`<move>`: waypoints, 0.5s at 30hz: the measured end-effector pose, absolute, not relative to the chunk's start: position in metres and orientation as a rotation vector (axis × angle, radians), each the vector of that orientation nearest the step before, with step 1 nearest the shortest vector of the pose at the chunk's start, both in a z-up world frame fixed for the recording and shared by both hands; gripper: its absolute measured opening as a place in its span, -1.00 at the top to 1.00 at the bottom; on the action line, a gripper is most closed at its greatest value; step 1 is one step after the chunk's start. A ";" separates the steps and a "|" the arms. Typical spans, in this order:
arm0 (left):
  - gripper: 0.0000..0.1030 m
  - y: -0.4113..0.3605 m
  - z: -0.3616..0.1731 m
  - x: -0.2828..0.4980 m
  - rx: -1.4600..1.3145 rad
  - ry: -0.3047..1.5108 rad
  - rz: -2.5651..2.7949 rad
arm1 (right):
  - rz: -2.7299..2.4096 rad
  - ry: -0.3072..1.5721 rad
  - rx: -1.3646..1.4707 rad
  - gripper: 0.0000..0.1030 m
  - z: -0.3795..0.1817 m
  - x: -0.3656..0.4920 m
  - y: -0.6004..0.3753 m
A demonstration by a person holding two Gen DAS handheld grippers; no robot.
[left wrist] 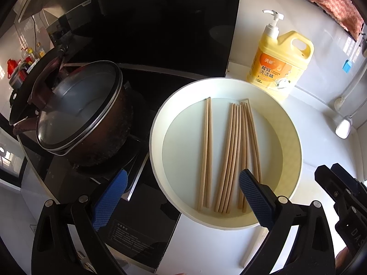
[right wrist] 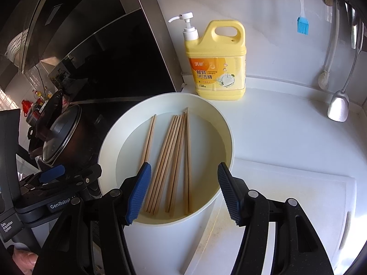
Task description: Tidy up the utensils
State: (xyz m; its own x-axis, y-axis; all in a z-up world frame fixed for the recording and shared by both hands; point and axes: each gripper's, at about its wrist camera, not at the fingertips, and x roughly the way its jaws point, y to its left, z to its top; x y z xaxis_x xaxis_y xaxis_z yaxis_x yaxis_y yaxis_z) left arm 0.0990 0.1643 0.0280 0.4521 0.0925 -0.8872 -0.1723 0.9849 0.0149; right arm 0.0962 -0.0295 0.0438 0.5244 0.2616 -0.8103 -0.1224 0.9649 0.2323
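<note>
Chopsticks (left wrist: 229,158) lay loosely side by side in the basin (left wrist: 296,123), none gripped. My left gripper (left wrist: 182,197) and right gripper (right wrist: 183,191) both gaped wide, holding nothing.

Chopsticks (right wrist: 170,160) tan wood; bowl (right wrist: 227,137) white, cream-yellow inside. Detergent jug (right wrist: 218,64) yellow, orange label, white pump. Tongs black, blue ribbed pads (right wrist: 140,192). Brush (right wrist: 302,25) blue bristles. Bench (right wrist: 286,133) white.

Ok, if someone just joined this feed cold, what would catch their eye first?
Probably the wooden chopsticks lying in loose bundles inside the round white basin in the middle of the counter. Behind it stands a bright yellow dish soap jug with a pump top, and to the left a dark lidded pot sits on the stove. Both the left hand-held gripper and the right hand-held gripper are open over the basin's near edge.
</note>
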 end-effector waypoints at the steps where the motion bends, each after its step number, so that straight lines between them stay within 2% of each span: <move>1: -0.87 0.165 0.028 0.099 -0.081 1.088 0.163 | 0.231 0.993 0.151 -0.12 0.044 0.096 -0.029; 15: -0.87 0.165 0.033 0.100 -0.059 1.076 0.175 | 0.232 0.998 0.140 -0.12 0.044 0.095 -0.026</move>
State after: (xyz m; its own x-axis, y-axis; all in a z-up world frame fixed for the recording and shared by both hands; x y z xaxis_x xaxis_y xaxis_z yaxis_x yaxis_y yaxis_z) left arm 0.0995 0.1651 0.0325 0.4621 0.1137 -0.8795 -0.1714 0.9845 0.0373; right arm 0.0948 -0.0256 0.0439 0.5202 0.2566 -0.8146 -0.1291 0.9665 0.2220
